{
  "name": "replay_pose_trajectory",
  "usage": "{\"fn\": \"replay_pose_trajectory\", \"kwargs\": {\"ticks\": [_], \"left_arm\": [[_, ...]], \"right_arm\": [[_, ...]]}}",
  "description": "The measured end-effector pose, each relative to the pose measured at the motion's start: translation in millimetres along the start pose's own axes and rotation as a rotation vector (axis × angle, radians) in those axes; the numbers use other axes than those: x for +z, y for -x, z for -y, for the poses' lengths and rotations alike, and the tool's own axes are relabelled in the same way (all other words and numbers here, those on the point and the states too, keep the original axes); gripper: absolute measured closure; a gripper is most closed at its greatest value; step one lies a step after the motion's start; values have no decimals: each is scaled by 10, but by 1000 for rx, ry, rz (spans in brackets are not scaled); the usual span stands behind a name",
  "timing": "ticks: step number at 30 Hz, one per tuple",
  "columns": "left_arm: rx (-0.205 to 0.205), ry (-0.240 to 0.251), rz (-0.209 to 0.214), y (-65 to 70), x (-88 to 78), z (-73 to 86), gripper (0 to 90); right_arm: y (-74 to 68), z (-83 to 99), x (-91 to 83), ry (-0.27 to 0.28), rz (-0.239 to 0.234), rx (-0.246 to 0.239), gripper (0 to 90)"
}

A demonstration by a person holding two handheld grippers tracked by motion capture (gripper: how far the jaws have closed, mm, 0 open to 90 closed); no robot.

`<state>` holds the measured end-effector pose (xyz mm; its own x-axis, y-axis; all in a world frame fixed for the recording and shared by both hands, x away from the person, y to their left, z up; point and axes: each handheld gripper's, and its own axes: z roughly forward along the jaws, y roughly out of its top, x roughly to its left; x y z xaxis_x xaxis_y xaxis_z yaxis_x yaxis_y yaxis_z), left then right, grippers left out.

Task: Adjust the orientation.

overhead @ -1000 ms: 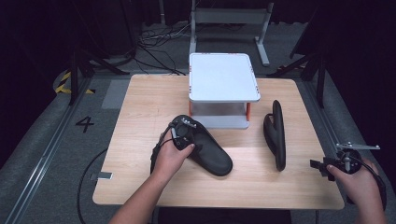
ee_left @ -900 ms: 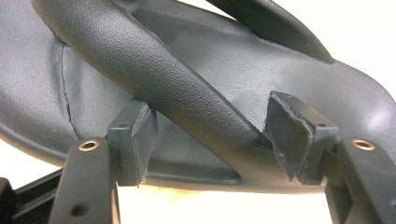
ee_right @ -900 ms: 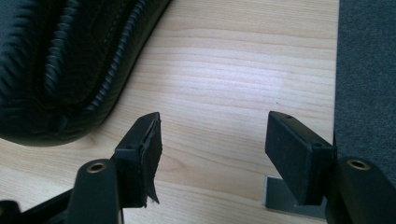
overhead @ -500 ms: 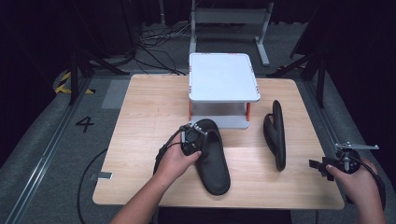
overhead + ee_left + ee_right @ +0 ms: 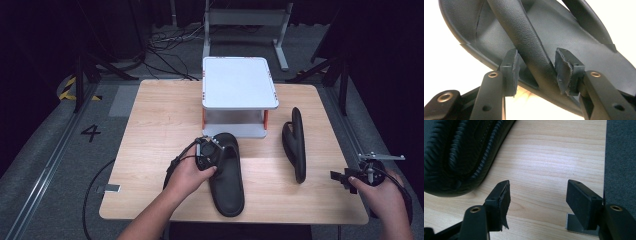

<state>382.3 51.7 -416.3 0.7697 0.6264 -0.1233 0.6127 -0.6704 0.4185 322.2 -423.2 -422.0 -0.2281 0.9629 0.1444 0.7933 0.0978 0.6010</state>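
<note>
We have the right gripper (image 5: 350, 176) at the near right worktop edge, jaws apart, empty. Left gripper (image 5: 209, 151) straddles the strap of the black leather slide sandal (image 5: 227, 175) lying mid light wooden worktop (image 5: 160, 120); jaws apart around the strap, not yet pinching. Sandal looks light, flexible, strap the best hold. Second black sandal (image 5: 296, 142) on edge right; white raised shelf stand (image 5: 239, 82) behind.

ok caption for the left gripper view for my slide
Left gripper with open black jaws straddling the textured strap of a black slide sandal.
</note>
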Motion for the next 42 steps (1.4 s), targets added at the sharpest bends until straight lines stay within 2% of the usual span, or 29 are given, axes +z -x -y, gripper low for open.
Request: {"fn": "replay_pose_trajectory", "kwargs": {"ticks": [6,9,13,16,18,19,21,24,28,31,32,34,36,37,39,42], "left_arm": [[16,9,33,-46,22,-24,556],[44,14,26,-22,36,-50,558],[38,13,9,6,28,-37,553],[40,6,16,9,23,-24,547],[44,7,18,14,23,-15,513],[40,21,13,23,16,-10,467],[51,62,-28,25,-41,-6,320],[38,101,-24,-6,-155,7,298],[39,122,-38,-76,-267,39,291],[18,144,-62,-240,-467,140,277],[18,144,-62,-240,-467,140,273],[22,140,-85,-348,-587,235,272],[21,141,-87,-389,-622,271,270],[20,138,-87,-453,-669,322,270],[4,130,-89,-533,-709,389,267],[-19,121,-116,-648,-730,497,256]], "right_arm": [[-11,-16,22,-2,-4,-4,370],[-31,-23,39,-5,-6,-9,370],[-34,-23,48,-7,-6,-14,370],[-31,-23,45,-8,-4,-9,369],[-30,-27,41,-9,-4,-8,369],[-28,-29,39,-7,-4,-11,369],[-27,-35,35,-1,-4,-15,369],[-30,-39,33,1,-4,-13,368],[-39,-42,41,-2,-5,-15,369],[-63,-68,36,13,-6,-27,376],[-63,-68,36,13,-6,-27,376],[-81,-106,24,41,-6,-35,383],[-92,-118,22,46,-7,-37,383],[-102,-129,24,50,-8,-40,383],[-136,-156,38,51,-14,-48,383],[-173,-212,60,54,-22,-63,383]]}}
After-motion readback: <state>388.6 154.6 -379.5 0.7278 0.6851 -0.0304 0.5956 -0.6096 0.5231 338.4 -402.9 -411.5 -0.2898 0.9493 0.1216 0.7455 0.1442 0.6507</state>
